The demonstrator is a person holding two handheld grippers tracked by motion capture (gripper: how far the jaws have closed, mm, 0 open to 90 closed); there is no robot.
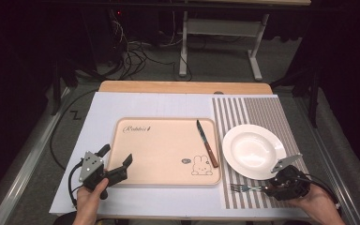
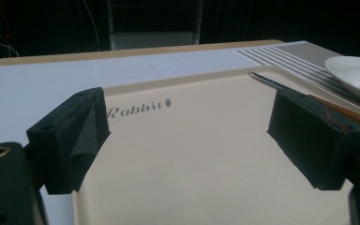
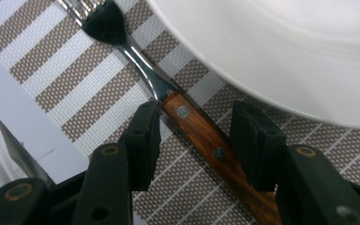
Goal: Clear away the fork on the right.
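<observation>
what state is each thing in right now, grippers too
fork: flat on the striped placemat, wooden handle between the right gripper's jaws, not clamped
right gripper: jaws part open, either side of the fork handle
left gripper: open, empty, over the tray's near left corner
knife: flat on the tray, right side
tray: flat on the table
plate: upright, empty, on the placemat

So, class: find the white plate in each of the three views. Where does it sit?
High view: the white plate lies right of centre on the striped mat.
Left gripper view: upper right edge.
Right gripper view: upper right, beside the fork.
Shared landmark: the striped mat.
</observation>
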